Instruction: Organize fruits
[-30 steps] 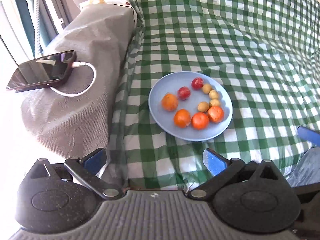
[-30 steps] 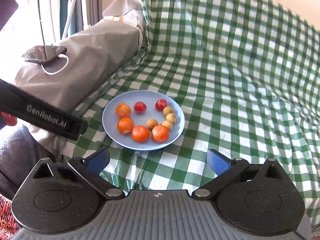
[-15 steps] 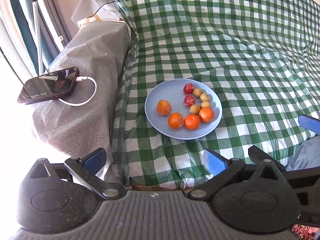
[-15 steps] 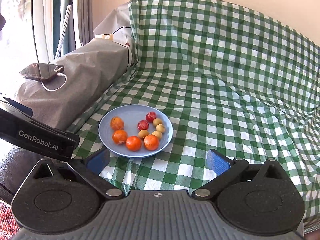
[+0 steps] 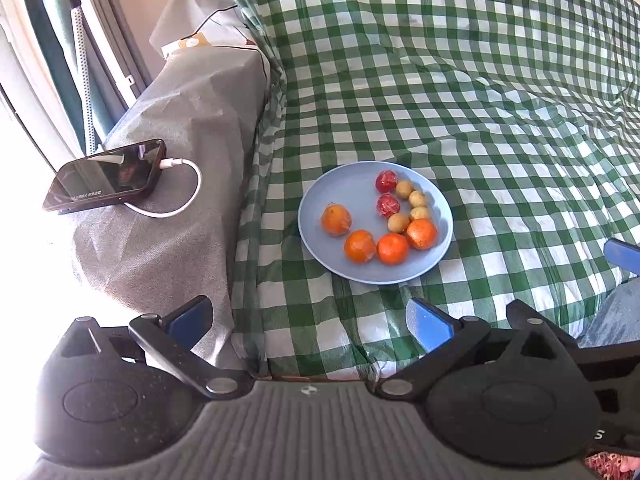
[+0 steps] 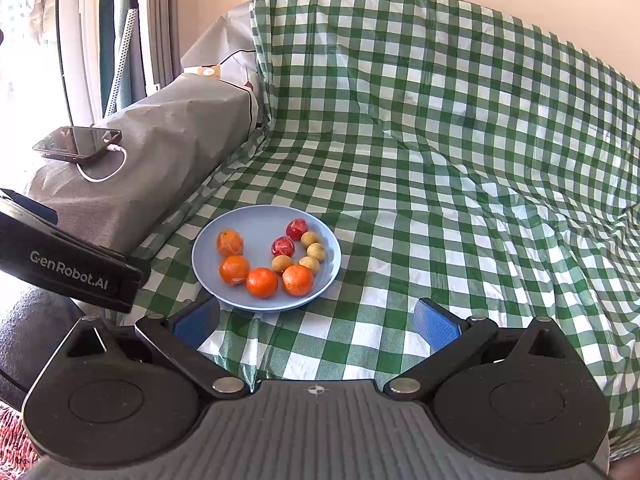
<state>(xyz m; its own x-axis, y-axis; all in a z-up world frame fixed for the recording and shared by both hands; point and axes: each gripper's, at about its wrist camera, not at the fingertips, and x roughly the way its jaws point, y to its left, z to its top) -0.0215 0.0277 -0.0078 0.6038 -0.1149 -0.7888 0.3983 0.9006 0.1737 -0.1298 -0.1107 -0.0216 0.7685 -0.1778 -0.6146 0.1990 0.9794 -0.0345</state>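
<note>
A blue plate [image 5: 320, 200] rests flat on a green-and-white checked cloth [image 5: 480, 120] that covers a sofa seat and backrest. The plate holds ten fruits arranged in a curved, hook-shaped line.

Fruit layout, left wrist view:
- Four orange fruits [image 5: 360, 245] form the lower arc. It runs from the plate's left-centre toward its near right rim, and the last three touch or nearly touch.
- Four small yellow-brown fruits [image 5: 418, 199] form a short column up the right side. Its long axis runs from the near right toward the far rim.
- Two red fruits [image 5: 388, 205] lie just inside that column, one at its far end and one beside its middle.

The open side of the hook faces the plate's far left, where the plate surface is bare. The right wrist view shows the same layout [image 6: 262, 282], with the plate [image 6: 256, 220] just ahead of the gripper.

The left gripper [image 5: 308, 316] is held above the seat's front edge, fingers spread wide and grasping nothing. The right gripper [image 6: 316, 320] is held just short of the plate's near rim, fingers likewise spread and grasping nothing. The plate lies ahead of both grippers and apart from them.

A dark phone [image 5: 106, 176] with a white cable [image 5: 184, 192] plugged in lies on the grey-covered armrest [image 5: 180, 140], left of the plate.
</note>
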